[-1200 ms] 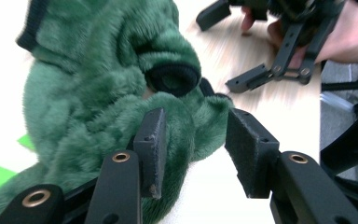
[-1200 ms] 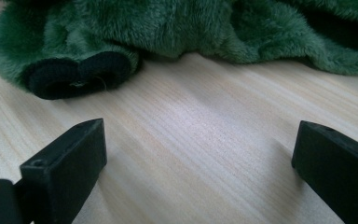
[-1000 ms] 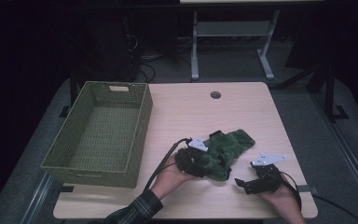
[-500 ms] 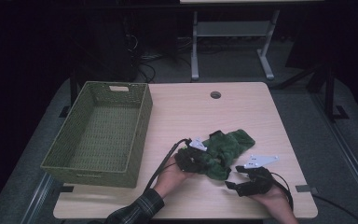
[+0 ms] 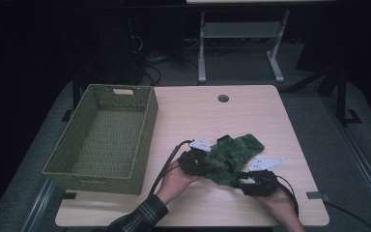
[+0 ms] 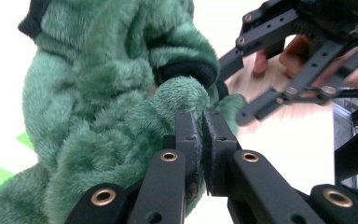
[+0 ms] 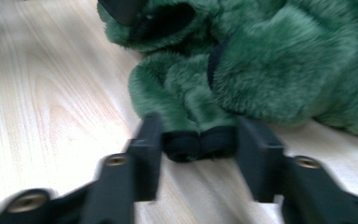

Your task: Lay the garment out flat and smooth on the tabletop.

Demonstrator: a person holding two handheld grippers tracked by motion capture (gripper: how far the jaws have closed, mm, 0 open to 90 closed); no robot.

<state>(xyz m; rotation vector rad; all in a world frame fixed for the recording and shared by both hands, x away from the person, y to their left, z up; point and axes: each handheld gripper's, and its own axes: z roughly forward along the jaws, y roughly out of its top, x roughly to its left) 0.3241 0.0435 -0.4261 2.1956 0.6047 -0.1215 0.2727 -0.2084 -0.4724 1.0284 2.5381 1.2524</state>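
Left jaws: we are seeing the left gripper pressing its two black jaws together on a fold of the green plush garment, with only a thin slit between them.
Right jaws: we are seeing the right gripper holding its jaws apart, one on each side of a dark-edged cuff of the plush; the picture is blurred, and we cannot tell whether they are touching it.
Hands: in the high view we are watching the left hand and the right hand coming in from the bottom edge, each holding its gripper against the plush.
Garment, place: the green plush garment is lying on the near right part of the table, between the left gripper and the right gripper, well apart from the basket.
Garment, axis: its long axis is running from the near side toward the far right; we cannot tell which end is which.
Garment, texture: we are looking at thick, shaggy pile with black ribbed trim at its openings.
Surface: the wooden table is showing pale grain and a round cable hole near its far edge.
Basket: a green woven basket, rectangular and open-topped, is standing on the left side of the table.
Room: we are seeing a dark room with a grey floor and a white metal stand behind the table.
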